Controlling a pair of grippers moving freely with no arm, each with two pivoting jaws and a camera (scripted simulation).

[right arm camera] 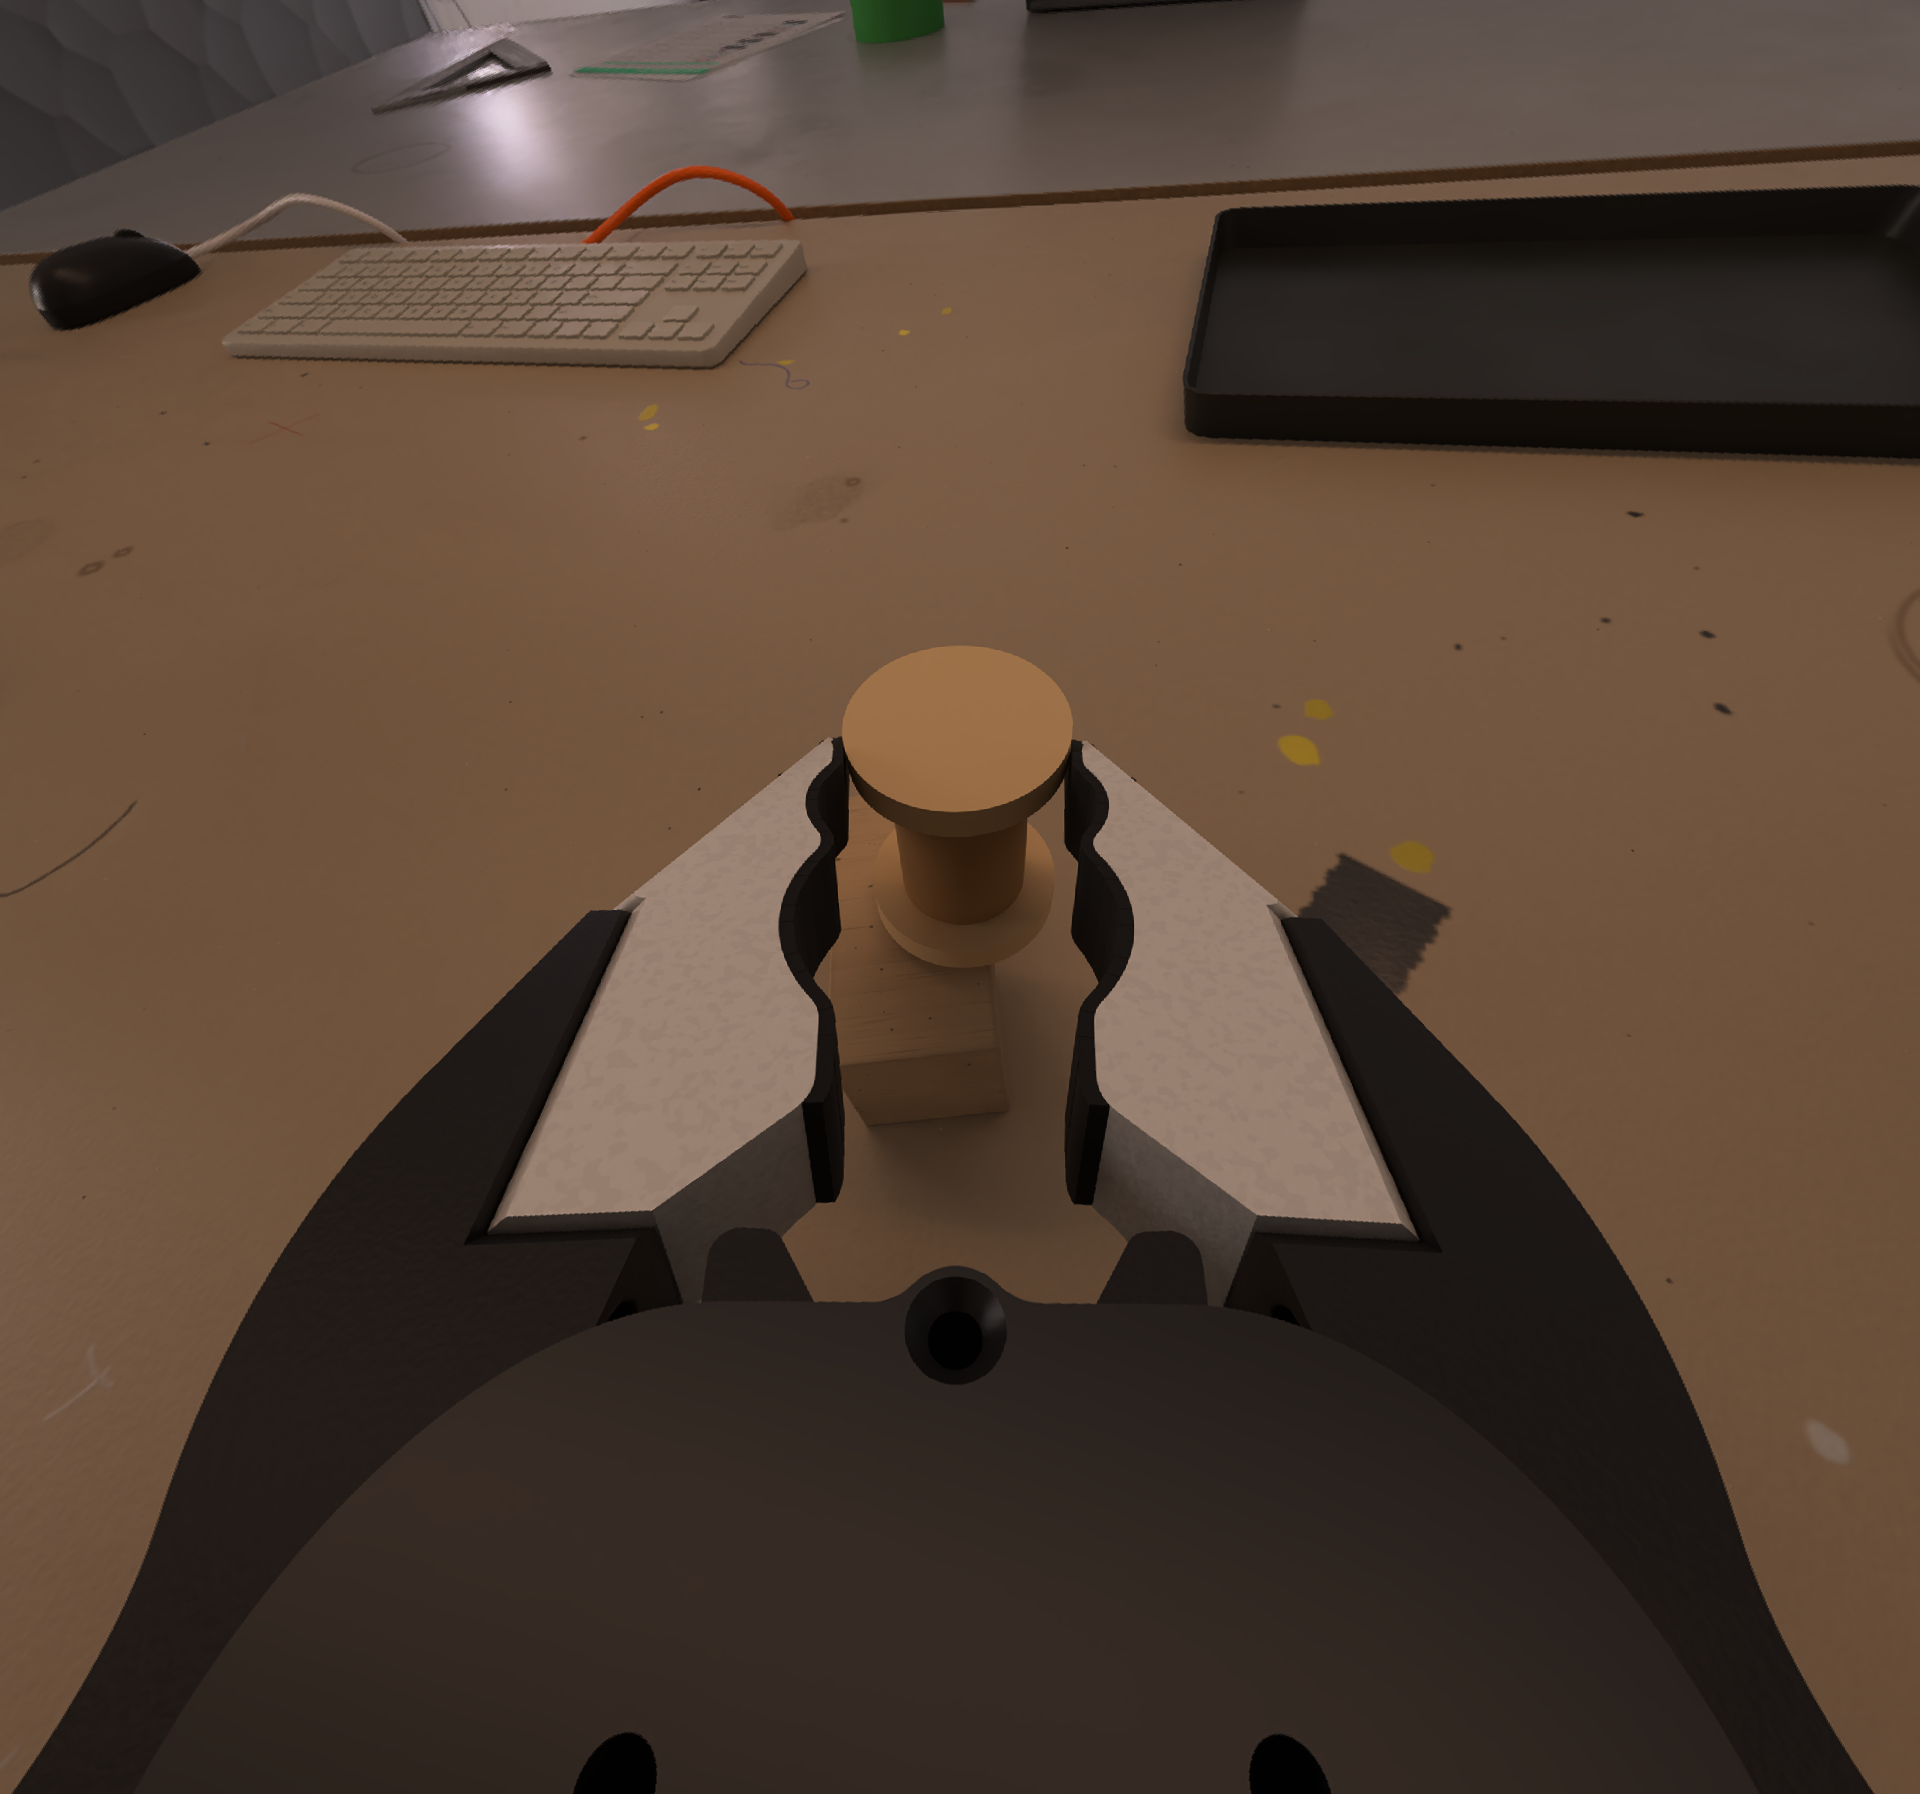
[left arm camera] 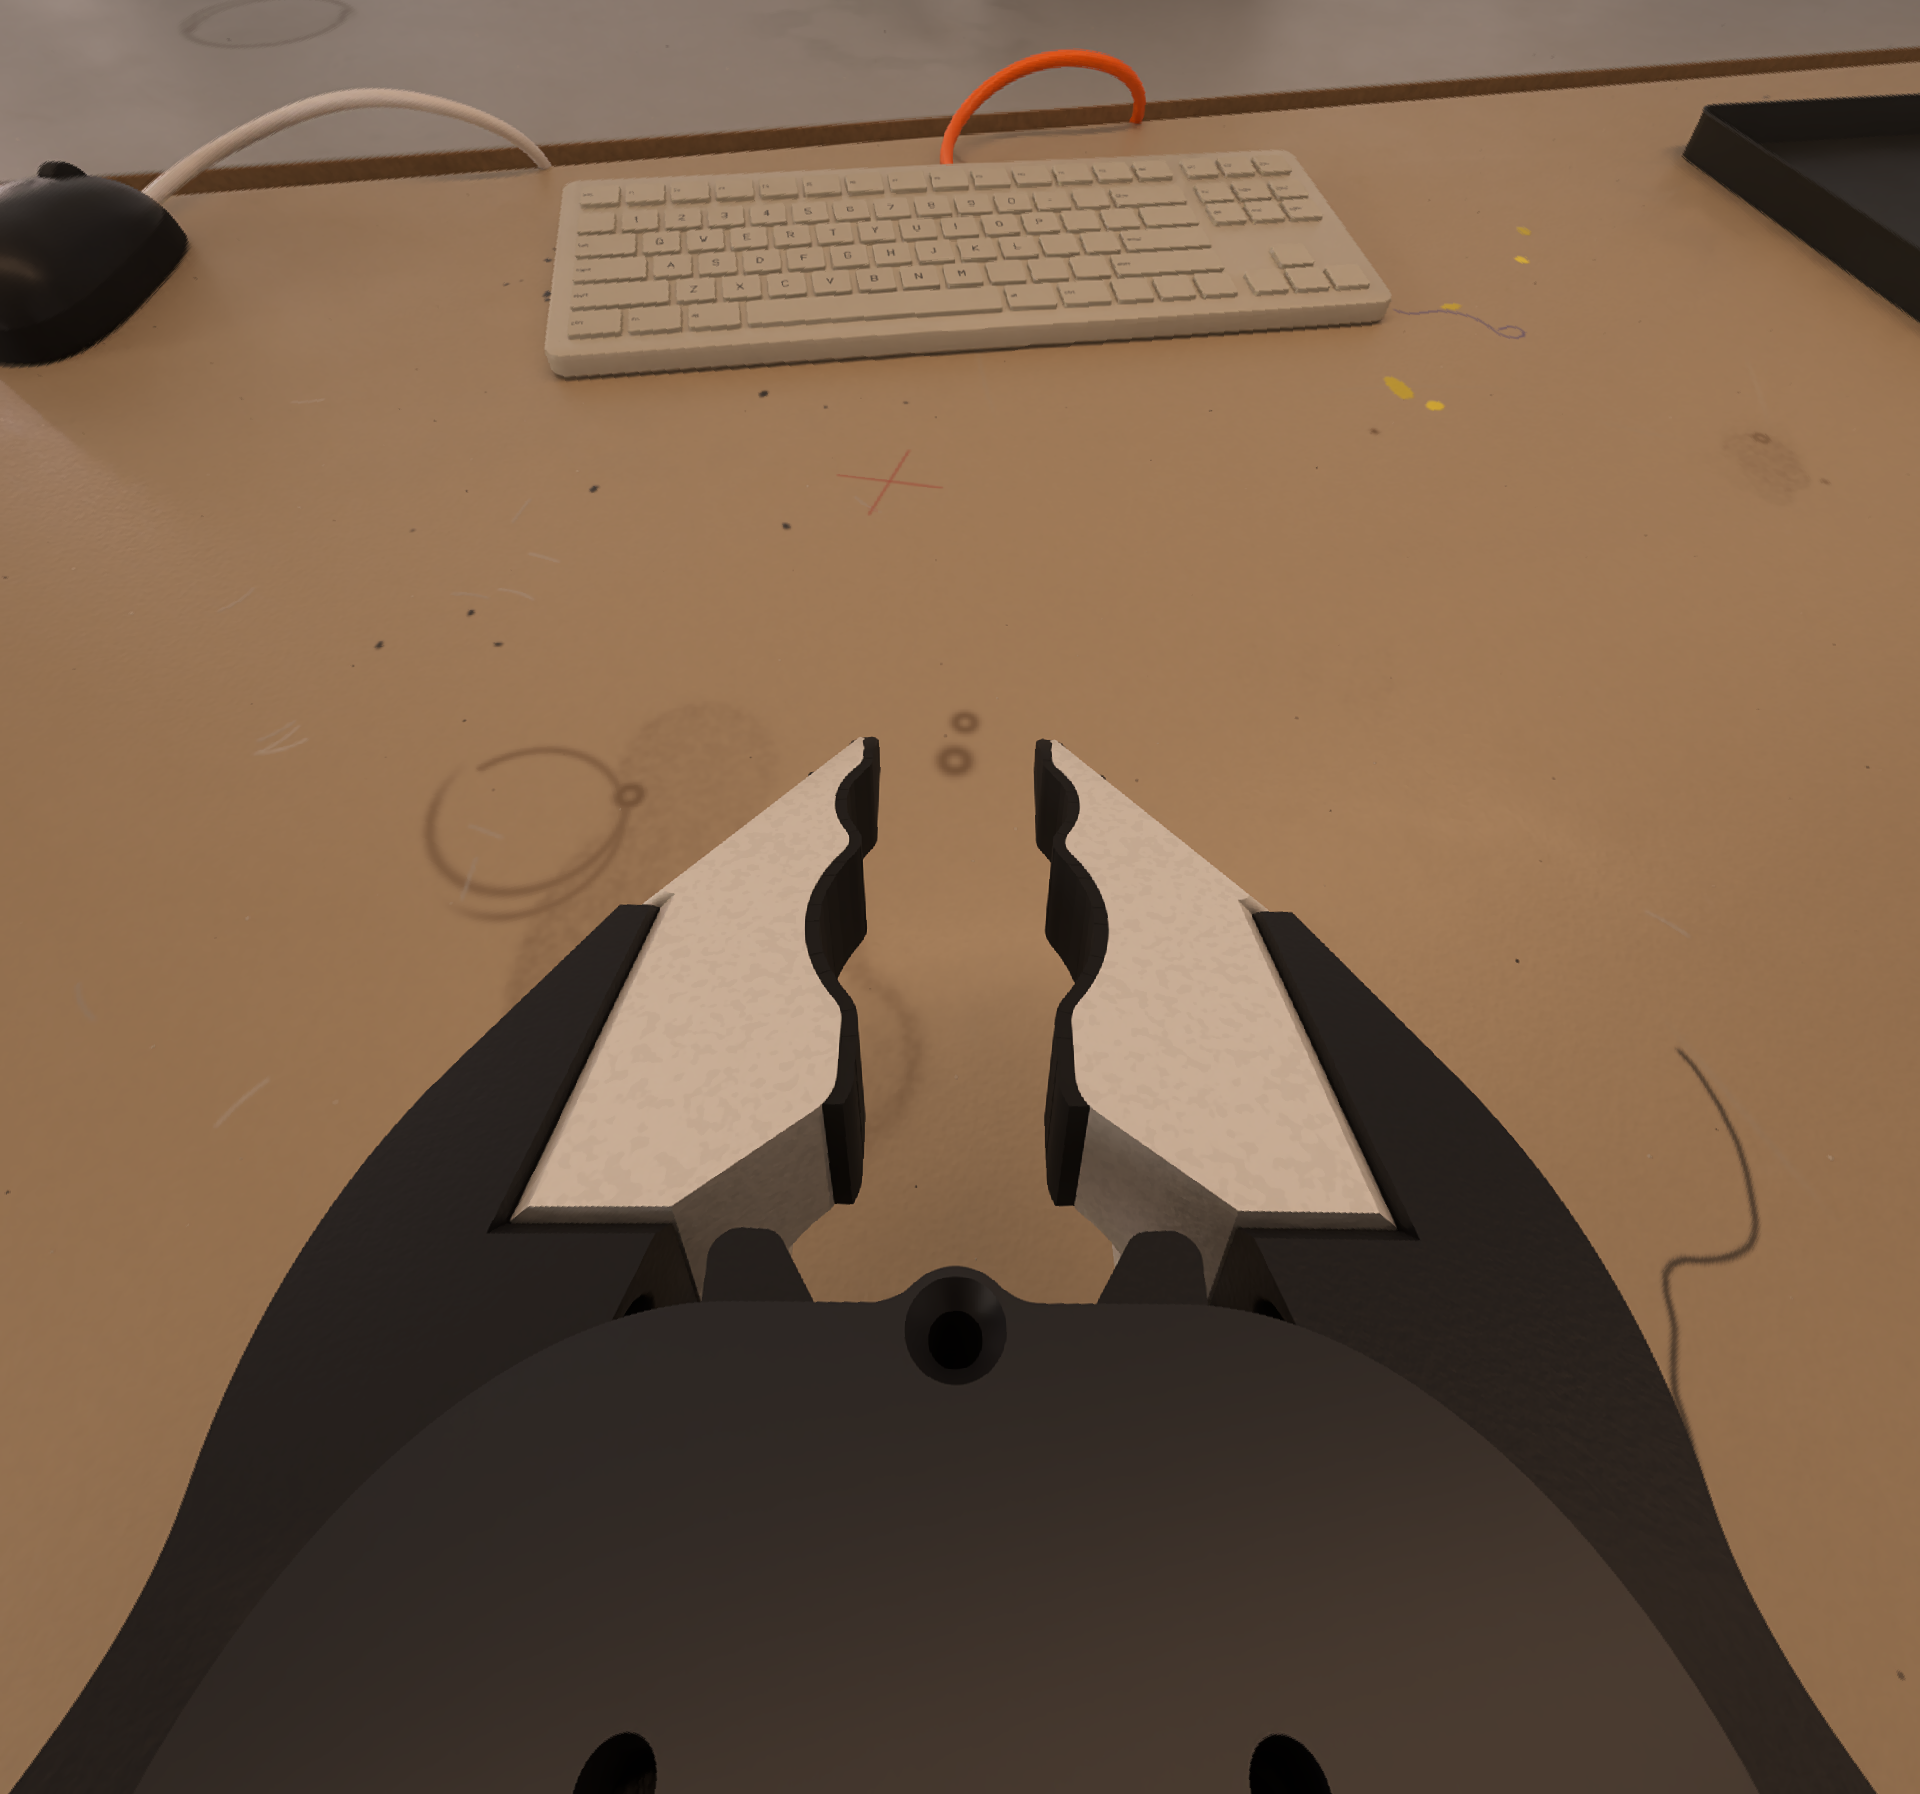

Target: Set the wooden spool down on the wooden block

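Note:
In the right wrist view, the wooden spool (right arm camera: 956,736) stands upright between my right gripper's (right arm camera: 956,757) fingertips. The right gripper is shut on the spool's round top flange. The spool's lower flange is over the top face of the pale wooden block (right arm camera: 925,1058), which stands on the tan table between the jaws. I cannot tell whether the flange touches the block or hangs just above it. My left gripper (left arm camera: 956,757) is open and empty, low over bare tabletop. Neither spool nor block shows in the left wrist view.
A beige keyboard (left arm camera: 956,258) with an orange cable (left arm camera: 1039,77) lies ahead of the left gripper, and a black mouse (left arm camera: 73,258) lies far left. A black tray (right arm camera: 1558,425) lies far right. A green tape roll (right arm camera: 896,4) stands on the grey table behind.

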